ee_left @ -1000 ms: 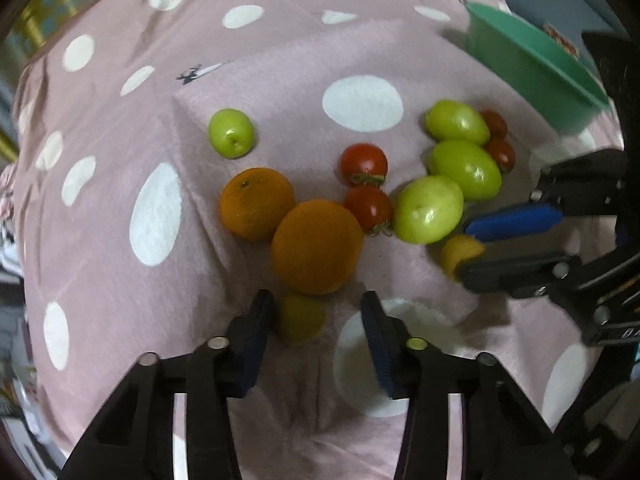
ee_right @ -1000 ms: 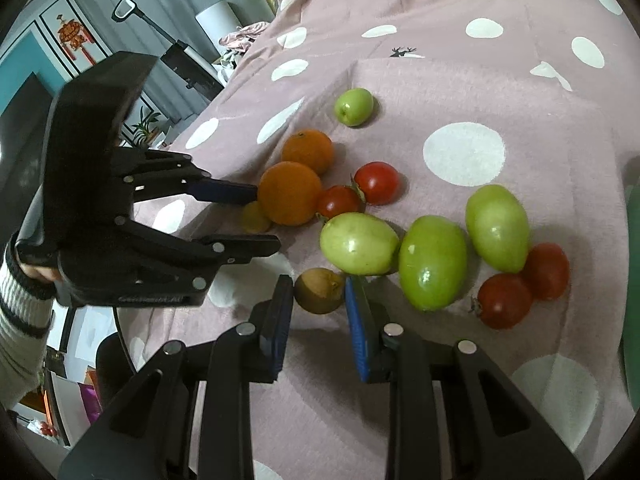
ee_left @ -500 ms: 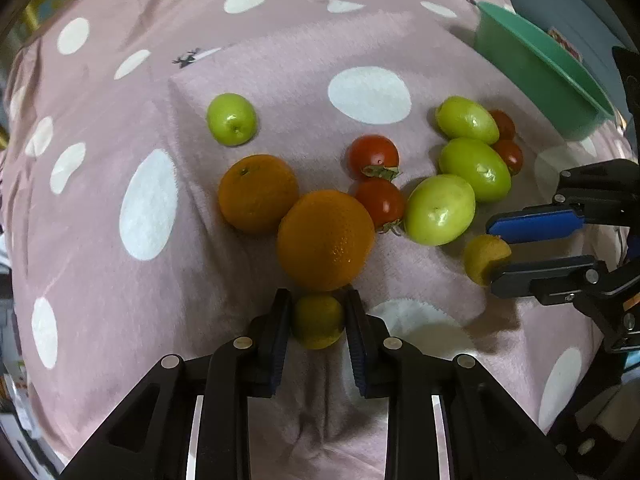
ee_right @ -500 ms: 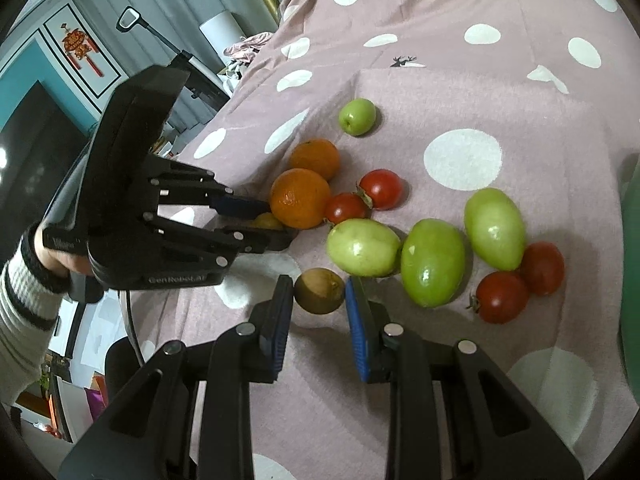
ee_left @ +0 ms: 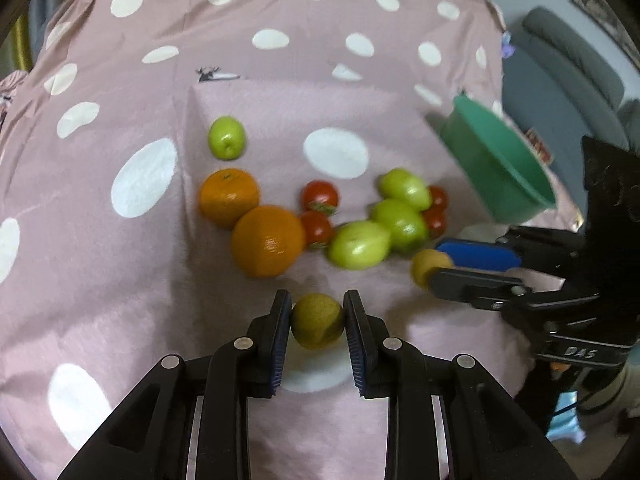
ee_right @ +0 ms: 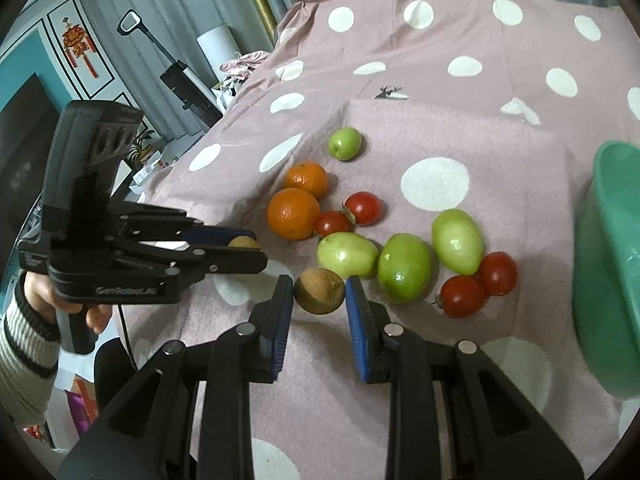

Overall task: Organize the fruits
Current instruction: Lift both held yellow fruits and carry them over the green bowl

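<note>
left gripper (ee_left: 316, 322): I've got it clamped on a small yellow-green fruit (ee_left: 317, 321), pads on its two sides, right across the middle. Jaws about as closed as they go.

right gripper (ee_right: 318, 294): same deal, squeezed on a small brownish fruit (ee_right: 319, 290), pinched at the widest part and clear of the cloth, I think; the shadow under it is hard to read.

how they handle: both look light, round and firmish with a matte skin, so little slip, but a ball between flat pads can roll out if I tilt fast. I'm keeping the grip centred.

rest of the pile: just past my fingers sit two oranges (ee_left: 267, 241), then red tomatoes (ee_left: 319, 196) and green tomatoes (ee_right: 404, 267) touching one another. The tomatoes are smooth and soft-skinned; I'd take those gently across the belly. A small green apple (ee_right: 344, 143) sits alone farther back.

green bowl (ee_right: 608, 264): off to the right, beside the tomato cluster, rim tilted my way in the left view. My guess is it's the drop spot.

room: open spotted cloth (ee_left: 140, 288) on the near and left side, lots of space. The two grippers sit near each other, so I'd move one at a time. The cloth falls away at the far edges.
</note>
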Motion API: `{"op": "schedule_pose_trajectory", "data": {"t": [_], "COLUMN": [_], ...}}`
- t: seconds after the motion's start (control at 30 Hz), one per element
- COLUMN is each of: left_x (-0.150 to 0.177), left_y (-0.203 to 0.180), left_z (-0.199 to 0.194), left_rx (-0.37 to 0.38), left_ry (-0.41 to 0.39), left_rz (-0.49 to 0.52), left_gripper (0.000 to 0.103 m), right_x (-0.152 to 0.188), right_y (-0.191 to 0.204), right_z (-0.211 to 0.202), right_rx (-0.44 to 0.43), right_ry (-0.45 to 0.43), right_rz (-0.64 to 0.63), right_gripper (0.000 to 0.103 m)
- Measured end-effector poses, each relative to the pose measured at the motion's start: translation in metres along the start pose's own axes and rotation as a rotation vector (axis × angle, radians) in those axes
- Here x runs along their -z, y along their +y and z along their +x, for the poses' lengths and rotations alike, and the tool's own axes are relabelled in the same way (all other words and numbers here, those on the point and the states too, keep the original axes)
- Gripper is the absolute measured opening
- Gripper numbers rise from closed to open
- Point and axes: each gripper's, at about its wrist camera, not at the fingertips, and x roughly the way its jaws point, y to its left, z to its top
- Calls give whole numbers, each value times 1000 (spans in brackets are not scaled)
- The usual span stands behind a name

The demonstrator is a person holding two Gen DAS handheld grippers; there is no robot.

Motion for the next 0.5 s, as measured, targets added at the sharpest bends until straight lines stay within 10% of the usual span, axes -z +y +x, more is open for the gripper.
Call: {"op": "schedule_pose_trajectory", "data": {"t": [0.5], "left_x": [-16], "left_y": [-32], "left_z": [-33], "left_rx": [39], "left_ry": [-111], "left_rz": [10], "left_gripper": [27], "right_x": [-2], "right_y": [-1], "right_z": [-44], "right_rx": [73], "right_ry": [-113], "right_rz": [-20], "right_gripper": [28]}}
